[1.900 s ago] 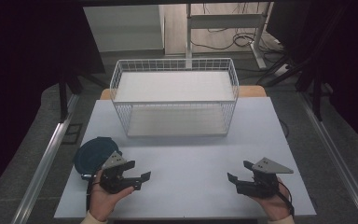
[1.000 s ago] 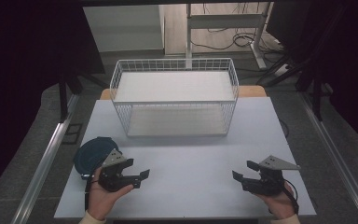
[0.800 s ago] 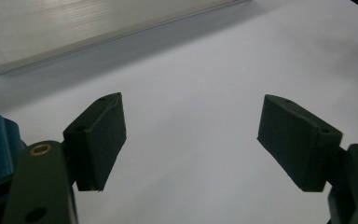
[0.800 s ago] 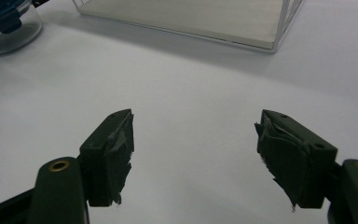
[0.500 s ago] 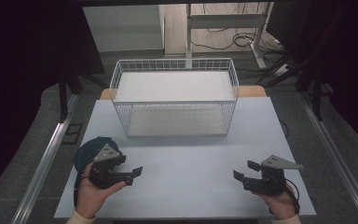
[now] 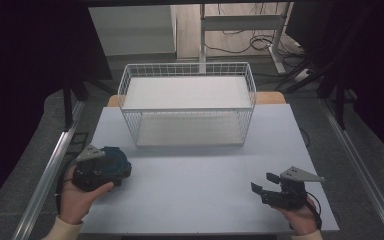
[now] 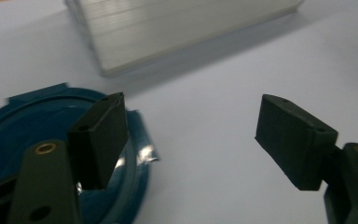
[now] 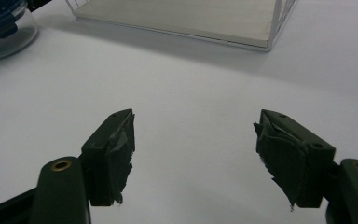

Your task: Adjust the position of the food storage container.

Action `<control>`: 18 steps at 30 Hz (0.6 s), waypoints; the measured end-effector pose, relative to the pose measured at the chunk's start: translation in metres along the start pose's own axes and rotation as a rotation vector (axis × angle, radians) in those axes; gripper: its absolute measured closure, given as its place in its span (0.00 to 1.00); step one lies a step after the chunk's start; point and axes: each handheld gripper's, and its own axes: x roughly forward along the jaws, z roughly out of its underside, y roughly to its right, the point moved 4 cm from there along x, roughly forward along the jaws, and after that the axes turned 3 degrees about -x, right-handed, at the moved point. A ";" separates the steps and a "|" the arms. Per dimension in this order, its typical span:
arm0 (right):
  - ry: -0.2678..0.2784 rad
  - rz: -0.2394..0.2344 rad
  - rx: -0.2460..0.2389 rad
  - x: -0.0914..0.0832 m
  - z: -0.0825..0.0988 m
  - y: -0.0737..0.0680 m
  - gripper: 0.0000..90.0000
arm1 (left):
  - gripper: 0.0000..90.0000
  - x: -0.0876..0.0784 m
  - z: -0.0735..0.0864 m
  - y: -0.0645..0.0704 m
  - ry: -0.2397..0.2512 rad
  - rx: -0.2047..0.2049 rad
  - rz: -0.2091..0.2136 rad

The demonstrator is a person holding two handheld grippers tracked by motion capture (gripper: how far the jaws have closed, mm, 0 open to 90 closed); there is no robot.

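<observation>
A clear round container with a dark blue lid (image 6: 115, 161) stands at the table's front left. My left gripper (image 6: 111, 170) hovers right over it, held in a hand. In the left gripper view the jaws (image 7: 191, 126) stand wide apart, one fingertip (image 7: 100, 135) above the blue lid's (image 7: 23, 135) rim, the other over bare table; nothing is gripped. My right gripper (image 6: 263, 182) rests at the front right, open. Its jaws (image 8: 193, 135) have just been closing a little, with nothing between them. The container (image 8: 0, 30) shows far off in that view.
A white wire basket (image 6: 187, 102) with a pale floor stands at the middle back of the white table (image 6: 190, 190). Its base (image 7: 168, 28) lies just beyond the left gripper. Dark floor, a metal rail and cables surround the table.
The left hand has moved left and lifted, from beside the blue-lidded container to over it. The right hand has stayed where it was.
</observation>
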 end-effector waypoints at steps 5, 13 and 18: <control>0.001 0.010 -0.001 0.001 0.000 0.000 0.32 | 0.30 -0.003 -0.002 -0.016 -0.005 -0.022 -0.037; -0.015 0.009 0.002 0.003 0.002 0.001 0.32 | 0.34 -0.008 -0.003 -0.053 -0.022 -0.075 -0.120; -0.027 0.010 0.009 0.004 0.003 0.001 0.32 | 0.38 -0.011 -0.004 -0.070 -0.027 -0.105 -0.142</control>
